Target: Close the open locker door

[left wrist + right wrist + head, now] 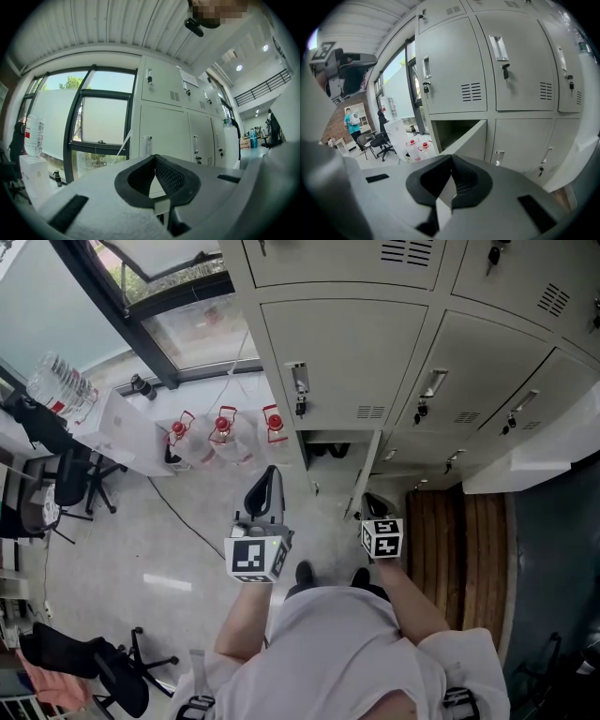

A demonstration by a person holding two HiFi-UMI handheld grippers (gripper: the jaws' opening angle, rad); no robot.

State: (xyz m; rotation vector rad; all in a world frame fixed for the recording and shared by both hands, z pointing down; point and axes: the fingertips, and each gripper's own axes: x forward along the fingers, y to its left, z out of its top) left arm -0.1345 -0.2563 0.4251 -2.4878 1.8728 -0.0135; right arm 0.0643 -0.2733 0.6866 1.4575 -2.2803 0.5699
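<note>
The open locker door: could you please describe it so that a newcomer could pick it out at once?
Find the bank of grey lockers beside the big window. In the column nearest the window, look at the lowest compartment. Its door stands swung out into the room, while every neighbouring door is shut.

- A pale glossy floor [141, 549] spreads left of the left gripper [268, 474].
- Dark-framed windows [178, 320], bright with daylight, stand ahead of it to the left.
- Black office chairs [73, 474] sit far left.
- Wood-slat flooring [464, 531] lies right of the right gripper [372, 501].
</note>
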